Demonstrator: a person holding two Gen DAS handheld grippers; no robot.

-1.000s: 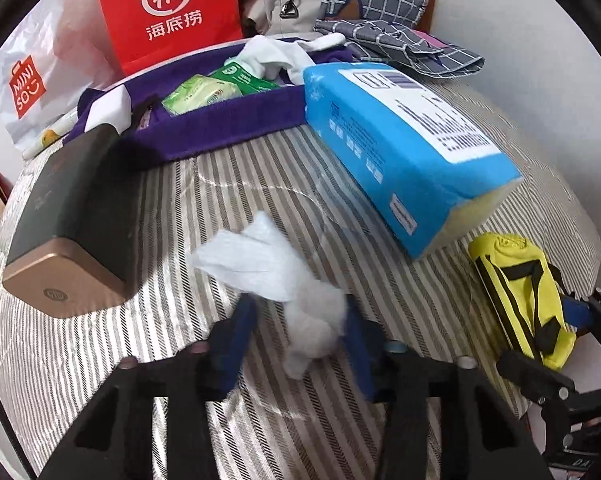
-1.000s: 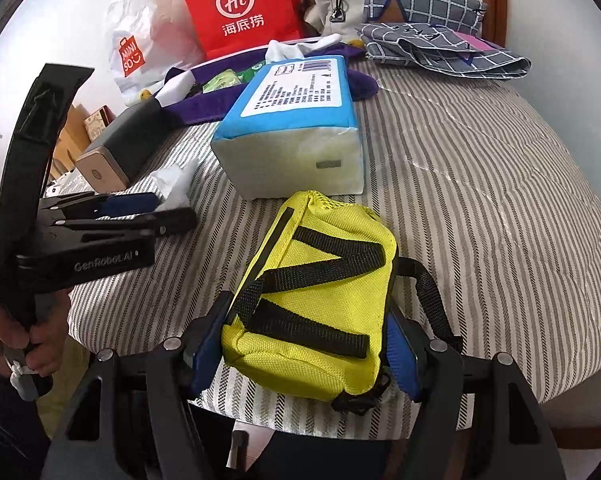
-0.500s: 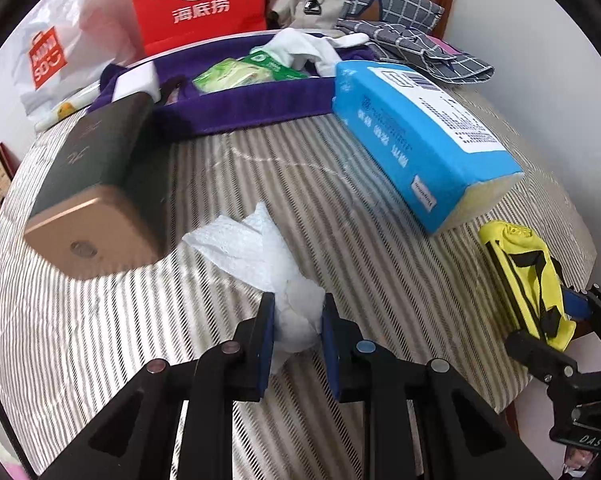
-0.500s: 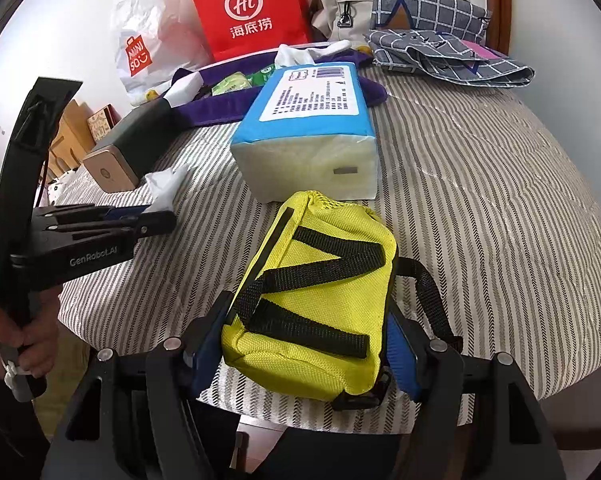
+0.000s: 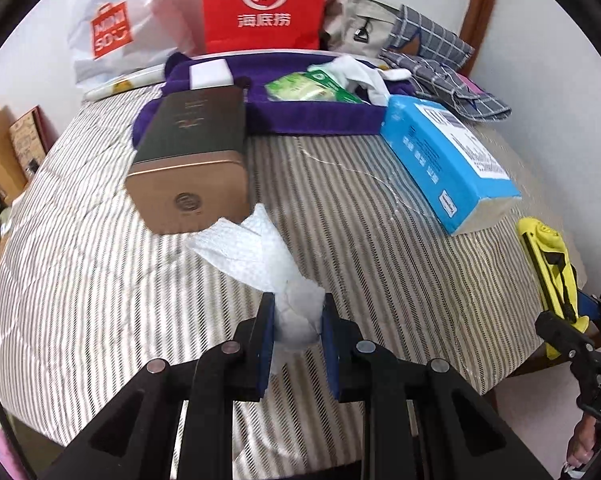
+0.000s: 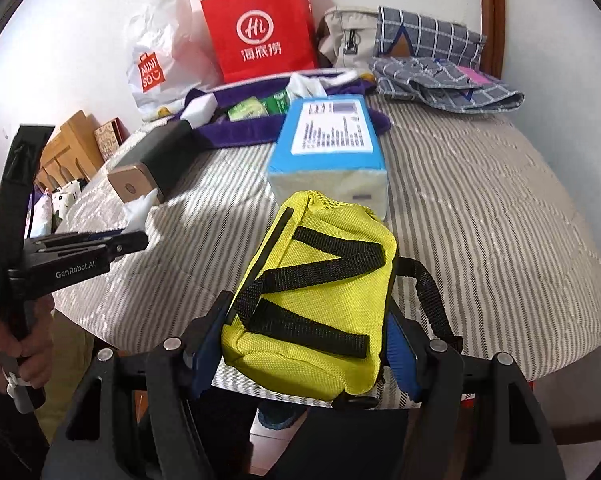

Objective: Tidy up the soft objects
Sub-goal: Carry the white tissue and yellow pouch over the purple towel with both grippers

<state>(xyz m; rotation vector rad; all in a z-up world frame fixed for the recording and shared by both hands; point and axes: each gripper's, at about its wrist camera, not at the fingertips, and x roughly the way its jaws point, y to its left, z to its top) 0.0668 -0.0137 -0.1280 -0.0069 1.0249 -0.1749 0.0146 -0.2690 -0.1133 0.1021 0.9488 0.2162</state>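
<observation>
My left gripper (image 5: 296,320) is shut on a crumpled white tissue (image 5: 260,256), holding it just above the striped bedspread (image 5: 100,280) near the gold-ended box (image 5: 188,196). My right gripper (image 6: 304,336) is shut on a yellow pouch with black straps (image 6: 320,292), lifted at the bed's near edge. In the left wrist view the yellow pouch (image 5: 552,264) shows at the far right. The left gripper (image 6: 136,240) appears at the left of the right wrist view, held by a hand (image 6: 16,344).
A blue tissue pack (image 5: 444,160) lies right of centre. Behind it a purple tray (image 5: 312,120) holds green packets (image 5: 300,88) and white cloth. A red paper bag (image 5: 260,4), a white plastic bag (image 5: 112,32) and checked grey fabric (image 5: 440,68) line the wall.
The left gripper closed on the white tissue and carried it toward the gold-ended box. The right gripper rose a little, lifting the yellow pouch off the bedspread.
</observation>
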